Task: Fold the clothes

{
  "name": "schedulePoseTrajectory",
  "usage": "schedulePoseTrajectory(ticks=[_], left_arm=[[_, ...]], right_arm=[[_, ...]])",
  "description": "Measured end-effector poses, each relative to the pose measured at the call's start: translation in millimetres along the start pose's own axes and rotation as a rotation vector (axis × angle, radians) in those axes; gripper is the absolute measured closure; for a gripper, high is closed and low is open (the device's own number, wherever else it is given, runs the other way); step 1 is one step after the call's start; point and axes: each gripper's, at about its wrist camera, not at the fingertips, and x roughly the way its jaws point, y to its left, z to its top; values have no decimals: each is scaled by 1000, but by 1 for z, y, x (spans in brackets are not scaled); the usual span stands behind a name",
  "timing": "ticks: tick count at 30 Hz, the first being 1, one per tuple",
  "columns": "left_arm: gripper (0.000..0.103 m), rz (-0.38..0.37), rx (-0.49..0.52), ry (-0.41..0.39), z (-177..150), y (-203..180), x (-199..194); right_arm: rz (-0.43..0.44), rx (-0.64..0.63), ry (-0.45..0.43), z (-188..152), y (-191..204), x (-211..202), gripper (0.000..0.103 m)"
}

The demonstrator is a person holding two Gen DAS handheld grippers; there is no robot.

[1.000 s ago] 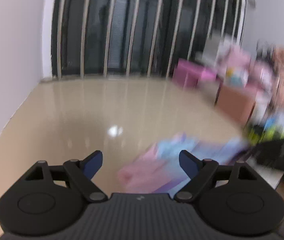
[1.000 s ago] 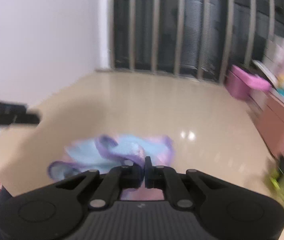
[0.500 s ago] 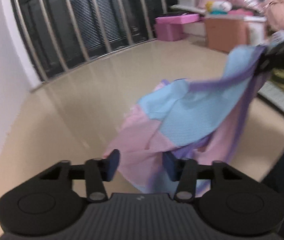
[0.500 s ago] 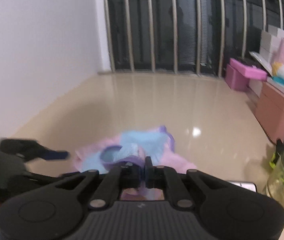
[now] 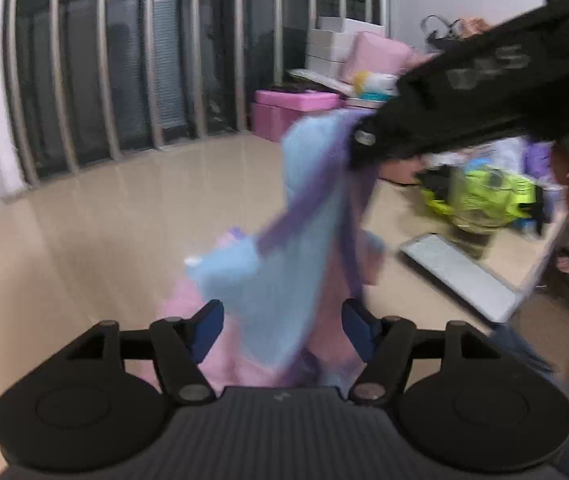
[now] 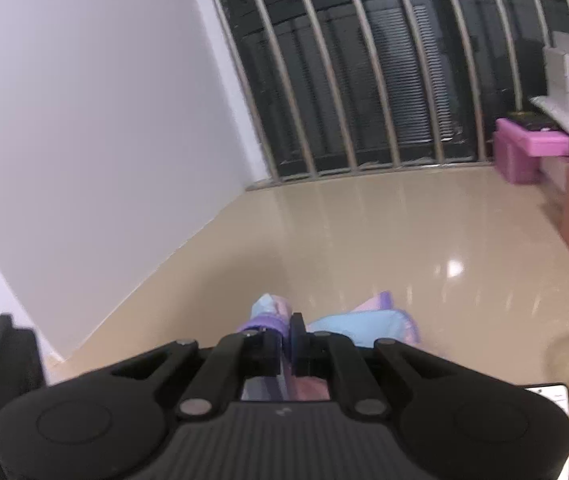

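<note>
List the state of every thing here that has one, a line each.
garment: lifted by one edge, hanging unfolded, lower part bunched on the floor.
right tongs: shut on the garment's purple edge.
left tongs: have just been closing, part open; cloth between the pads, not clearly pinched.
pink box: lid on.

The floor (image 6: 384, 232) is glossy beige tile that mirrors the lights. The garment (image 5: 284, 264) is soft, matt cloth in pink, pale blue and purple. Both the left gripper (image 5: 282, 330) and the right gripper (image 6: 286, 346) look like matt black plastic — ribbed bodies, dark blue pads. The window bars (image 6: 324, 72) are smooth metal, the wall (image 6: 84, 120) flat matt white.
</note>
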Motion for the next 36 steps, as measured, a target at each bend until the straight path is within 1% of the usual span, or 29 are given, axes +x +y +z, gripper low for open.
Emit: schedulePoseTrajectory(ticks=[1, 2, 3, 5, 6, 7, 8, 9, 10, 12, 13, 14, 15, 16, 18, 20, 23, 24, 26, 27, 28, 29, 30, 31, 32, 33, 34, 36], left_arm=[[74, 29, 16, 9, 0, 2, 4], [98, 39, 20, 29, 0, 8, 8], [97, 31, 4, 41, 0, 16, 10], [98, -28, -69, 31, -1, 37, 5], [99, -59, -116, 29, 1, 47, 4], [99, -87, -170, 32, 2, 58, 4], [100, -120, -246, 38, 3, 67, 6], [100, -154, -321, 53, 4, 76, 10], [100, -175, -387, 76, 4, 83, 17], [100, -165, -472, 116, 5, 95, 25], [100, -164, -515, 134, 5, 100, 30], [100, -174, -561, 148, 5, 106, 32], [100, -185, -603, 161, 5, 112, 35], [100, -198, -625, 167, 4, 116, 36], [100, -189, -602, 173, 6, 112, 37], [100, -181, -580, 179, 7, 108, 38], [100, -174, -528, 178, 8, 98, 35], [100, -165, -511, 176, 9, 97, 33], [100, -155, -498, 173, 11, 93, 33], [99, -152, -495, 177, 11, 94, 34], [98, -134, -478, 190, 10, 93, 37], [89, -115, -461, 203, 9, 92, 39], [65, -87, -440, 216, 7, 91, 41], [49, -22, -396, 227, 7, 86, 42], [35, 25, -338, 227, 7, 78, 40], [35, 46, -275, 212, 6, 68, 37], [35, 46, -205, 190, 5, 55, 31], [35, 35, -127, 164, 3, 33, 25]], right_arm=[[-14, -12, 1, -1, 1, -1, 99], [-29, -24, 1, -1, 2, -2, 99], [-58, -31, 7, -2, 0, -2, 99], [-130, -49, 26, -6, -3, 1, 99], [-166, -63, 41, -9, -5, 4, 98], [-187, -68, 64, -13, -8, 11, 92], [-208, -73, 87, -18, -10, 18, 91], [-230, -79, 109, -22, -13, 25, 82], [-243, -69, 120, -26, -16, 33, 66], [-285, -67, 154, -33, -18, 46, 49], [-318, -89, 170, -36, -16, 49, 48], [-339, -125, 180, -39, -12, 50, 48], [-332, -158, 176, -41, -7, 47, 48], [-306, -183, 165, -43, -3, 43, 48], [-208, -236, 147, -46, 10, 34, 48], [-150, -288, 147, -48, 21, 32, 48], [-109, -336, 109, -49, 30, 33, 50], [-109, -336, 114, -47, 30, 34, 53], [-109, -315, 140, -44, 26, 39, 87], [-109, -281, 164, -42, 22, 43, 99], [-90, -217, 176, -40, 14, 45, 101], [-70, -154, 187, -38, 5, 47, 101], [-50, -91, 198, -36, -3, 49, 101], [-29, -35, 187, -33, -10, 48, 101], [-9, 20, 176, -30, -18, 47, 101], [15, 62, 165, -26, -24, 45, 101], [39, 105, 154, -22, -30, 44, 101], [94, 157, 145, -17, -36, 41, 101]])
